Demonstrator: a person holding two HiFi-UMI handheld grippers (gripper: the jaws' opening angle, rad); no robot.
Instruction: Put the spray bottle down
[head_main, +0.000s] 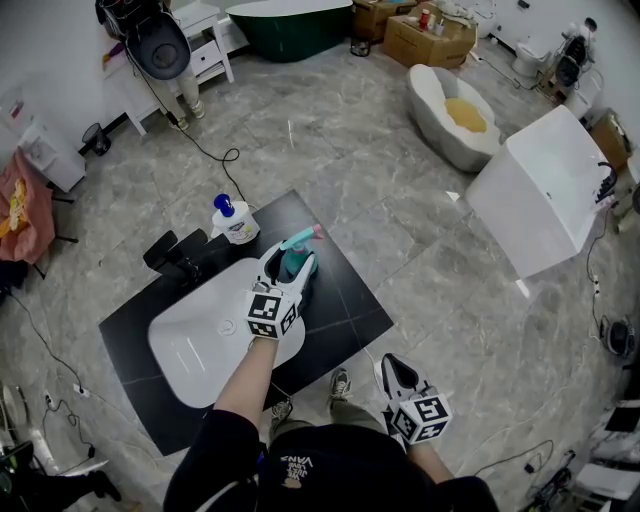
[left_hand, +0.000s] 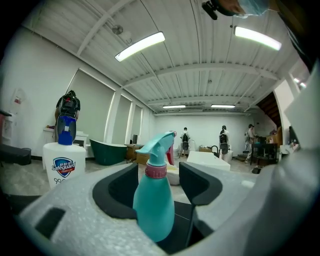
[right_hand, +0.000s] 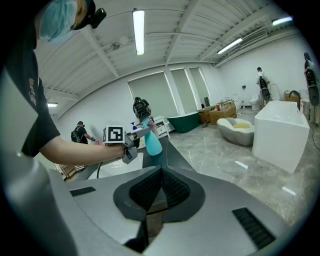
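The teal spray bottle (left_hand: 154, 205) stands upright on the black counter (head_main: 340, 290), at 1 o'clock of the white basin (head_main: 200, 335). The left gripper (head_main: 291, 265) has its jaws wide around it, not pressing — already released, I judge. The right gripper (right_hand: 159, 187), closed and empty, idles at 5 o'clock.

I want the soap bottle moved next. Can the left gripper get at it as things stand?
Probably, once it backs off: the spray bottle stands between the open jaws of the left gripper, and the soap bottle stands close beside, unblocked.
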